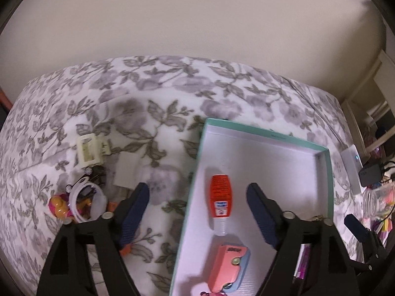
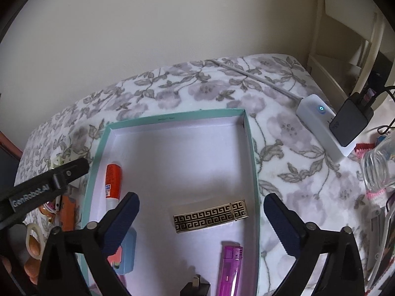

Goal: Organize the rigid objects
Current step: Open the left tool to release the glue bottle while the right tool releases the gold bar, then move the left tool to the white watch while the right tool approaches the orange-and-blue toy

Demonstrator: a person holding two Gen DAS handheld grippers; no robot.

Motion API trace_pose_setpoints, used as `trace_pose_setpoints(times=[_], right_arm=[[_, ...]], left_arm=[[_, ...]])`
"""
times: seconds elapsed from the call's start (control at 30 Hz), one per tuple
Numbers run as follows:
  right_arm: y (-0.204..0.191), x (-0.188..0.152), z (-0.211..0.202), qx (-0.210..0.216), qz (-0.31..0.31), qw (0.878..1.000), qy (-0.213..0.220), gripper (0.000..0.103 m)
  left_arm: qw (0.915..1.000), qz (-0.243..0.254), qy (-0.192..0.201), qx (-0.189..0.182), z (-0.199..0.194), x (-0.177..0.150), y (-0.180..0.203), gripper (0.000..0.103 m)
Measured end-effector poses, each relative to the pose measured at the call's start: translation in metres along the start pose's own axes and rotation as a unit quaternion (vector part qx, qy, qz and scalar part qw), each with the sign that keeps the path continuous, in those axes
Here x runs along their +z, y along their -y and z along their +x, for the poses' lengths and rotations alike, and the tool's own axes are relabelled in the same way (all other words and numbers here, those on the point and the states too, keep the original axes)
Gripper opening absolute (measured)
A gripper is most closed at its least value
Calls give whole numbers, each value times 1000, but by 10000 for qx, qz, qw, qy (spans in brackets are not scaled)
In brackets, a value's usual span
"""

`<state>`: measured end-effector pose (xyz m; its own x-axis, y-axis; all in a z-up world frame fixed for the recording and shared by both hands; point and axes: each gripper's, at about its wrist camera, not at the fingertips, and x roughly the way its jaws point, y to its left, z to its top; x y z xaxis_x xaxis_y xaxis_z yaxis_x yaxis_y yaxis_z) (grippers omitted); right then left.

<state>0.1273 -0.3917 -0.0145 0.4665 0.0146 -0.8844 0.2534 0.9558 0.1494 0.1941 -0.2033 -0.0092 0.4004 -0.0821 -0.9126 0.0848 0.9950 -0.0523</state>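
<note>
A teal-rimmed white box (image 1: 266,133) lies on the floral bedspread. Inside it are an orange bottle (image 1: 220,197) with a clear cap and a pink and blue case (image 1: 228,268). My left gripper (image 1: 197,192) hovers open over the box's left wall, touching neither. In the right wrist view the box (image 2: 177,116) also holds a gold patterned bar (image 2: 209,218), a pink lighter (image 2: 230,268) and a black plug (image 2: 196,287). My right gripper (image 2: 201,199) stands wide open above the bar, with nothing between its pads.
Left of the box lie a cream plug (image 1: 87,151), a white block (image 1: 126,172) and a white ring with small toys (image 1: 81,204). A white power strip (image 2: 318,125) with a black charger (image 2: 350,123) and a glass jar (image 2: 380,170) sit to the right.
</note>
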Motion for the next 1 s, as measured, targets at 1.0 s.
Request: trace_pose_setpoints(times=[1.0], right_arm=[[-108, -10, -34, 83, -1104, 9936, 215, 103]], left_arm=[[9840, -1458, -93, 1017, -41, -57, -167, 93]])
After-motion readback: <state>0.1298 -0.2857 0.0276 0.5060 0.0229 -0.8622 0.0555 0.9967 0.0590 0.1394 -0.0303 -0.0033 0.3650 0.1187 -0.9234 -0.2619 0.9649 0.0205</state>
